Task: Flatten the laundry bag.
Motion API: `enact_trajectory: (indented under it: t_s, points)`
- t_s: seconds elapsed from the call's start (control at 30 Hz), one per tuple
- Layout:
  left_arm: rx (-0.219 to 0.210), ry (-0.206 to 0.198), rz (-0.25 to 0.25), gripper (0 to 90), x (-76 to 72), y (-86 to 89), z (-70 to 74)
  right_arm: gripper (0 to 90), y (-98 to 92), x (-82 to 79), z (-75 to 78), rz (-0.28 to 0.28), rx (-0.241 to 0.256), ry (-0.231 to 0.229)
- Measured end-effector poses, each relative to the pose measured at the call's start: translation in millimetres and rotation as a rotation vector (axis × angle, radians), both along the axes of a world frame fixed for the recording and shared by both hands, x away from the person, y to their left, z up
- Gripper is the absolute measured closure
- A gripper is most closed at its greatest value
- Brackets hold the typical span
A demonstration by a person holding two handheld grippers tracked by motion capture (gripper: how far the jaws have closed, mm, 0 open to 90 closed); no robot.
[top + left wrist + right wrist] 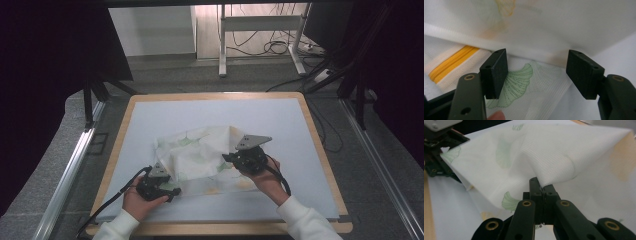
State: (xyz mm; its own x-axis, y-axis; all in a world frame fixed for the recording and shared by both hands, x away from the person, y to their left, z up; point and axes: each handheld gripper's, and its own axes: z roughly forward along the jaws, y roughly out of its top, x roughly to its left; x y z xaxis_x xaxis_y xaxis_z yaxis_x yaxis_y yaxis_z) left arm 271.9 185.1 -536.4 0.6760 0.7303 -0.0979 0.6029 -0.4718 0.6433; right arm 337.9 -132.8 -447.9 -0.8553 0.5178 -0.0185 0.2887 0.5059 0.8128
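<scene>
Left gripper: 2 jaws spread, straddling the near-left cloth edge. Right gripper: jaws pressed together, pinching a cloth fold. Cloth: white mesh, green and orange leaf prints, yellow zipper; crumpled mid-table, long axis left-right, right part lifted.

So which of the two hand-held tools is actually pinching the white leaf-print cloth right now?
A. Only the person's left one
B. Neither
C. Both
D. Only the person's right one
D: the right gripper has its fingers pressed together on a fold of the cloth, while the left gripper has its fingers spread wide apart over the fabric, clamping nothing.
</scene>
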Motion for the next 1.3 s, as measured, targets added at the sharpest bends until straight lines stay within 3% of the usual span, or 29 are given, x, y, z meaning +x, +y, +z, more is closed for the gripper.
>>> enact_trajectory:
  t_s: [0.17,0.4,0.77,0.87,0.9,1.0,1.03,1.07,1.13,1.17,1.23,1.3]
  points:
    - [0.007,-0.003,-0.004,34.2,0.0,0.1,-0.1,88.7,3.9,14.1,4.1,-0.016,-0.011,-0.008]
    - [0.001,0.007,-0.008,33.9,-0.7,1.4,0.5,88.9,7.8,48.6,12.8,-0.079,-0.013,-0.032]
    - [0.000,0.004,-0.006,33.2,-1.5,0.5,-0.2,88.9,17.7,83.4,12.6,-0.134,-0.008,-0.023]
    - [0.000,0.004,-0.006,33.2,-1.4,0.6,-0.2,88.9,22.5,105.7,11.4,-0.167,-0.021,-0.017]
    - [0.000,0.004,-0.006,33.2,-1.4,0.6,-0.2,88.9,22.5,105.7,11.4,-0.167,-0.021,-0.017]
    - [-0.007,0.012,-0.002,33.0,-0.5,0.8,0.2,88.9,25.5,139.1,7.8,-0.216,-0.021,0.001]
    - [-0.007,0.012,-0.002,32.9,-0.5,0.8,0.2,88.9,25.5,139.1,7.8,-0.216,-0.021,0.001]
    - [-0.010,0.015,0.000,32.7,-0.5,0.6,0.4,88.8,26.8,161.1,5.4,-0.255,-0.022,0.009]
    - [-0.008,0.017,-0.001,32.5,-0.3,0.8,0.6,87.9,26.8,186.6,1.6,-0.313,-0.017,0.019]
    - [-0.011,0.017,-0.001,32.4,-0.3,0.7,0.5,82.0,25.7,198.7,-1.0,-0.349,-0.015,0.010]
    - [-0.011,0.018,-0.003,32.3,-0.4,0.8,0.5,56.1,22.6,216.5,-5.1,-0.460,-0.035,-0.030]
    - [-0.011,0.015,-0.007,31.9,-0.5,0.8,0.2,48.4,15.4,222.5,-1.0,-0.512,0.017,-0.046]
